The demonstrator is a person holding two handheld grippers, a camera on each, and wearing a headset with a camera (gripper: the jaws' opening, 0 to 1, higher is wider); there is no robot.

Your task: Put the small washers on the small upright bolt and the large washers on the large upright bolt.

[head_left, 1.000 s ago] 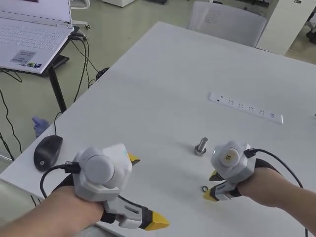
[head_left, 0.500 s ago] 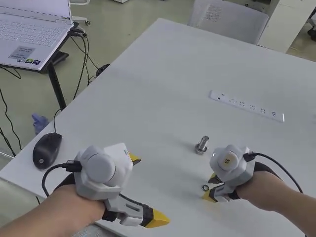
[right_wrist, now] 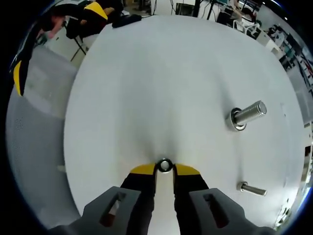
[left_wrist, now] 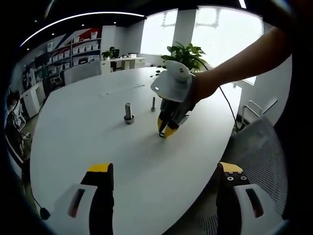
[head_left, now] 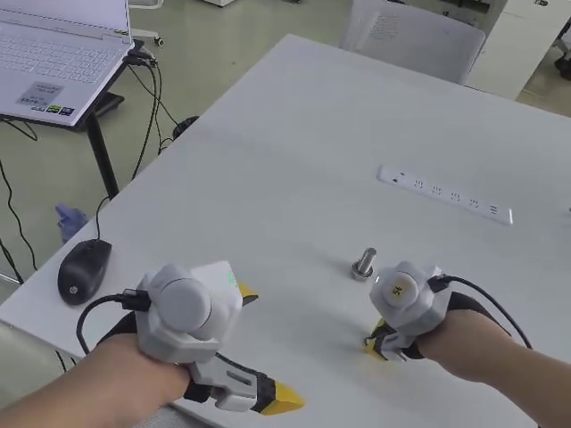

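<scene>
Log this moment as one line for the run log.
left hand-held gripper: open, holding nothing | right hand-held gripper: shut on washer lying on table | large bolt, small bolt: upright

White table (head_left: 294,160), bearing power strip (head_left: 444,193), mouse (head_left: 84,269), large bolt (head_left: 364,264), small bolt (right_wrist: 253,188), washer (right_wrist: 165,165).

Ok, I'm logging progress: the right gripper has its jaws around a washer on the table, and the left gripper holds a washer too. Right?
Not quite. The left gripper holds nothing: the left gripper view shows its jaws wide apart and empty. The right gripper does have its jaws around a washer on the table.
</scene>
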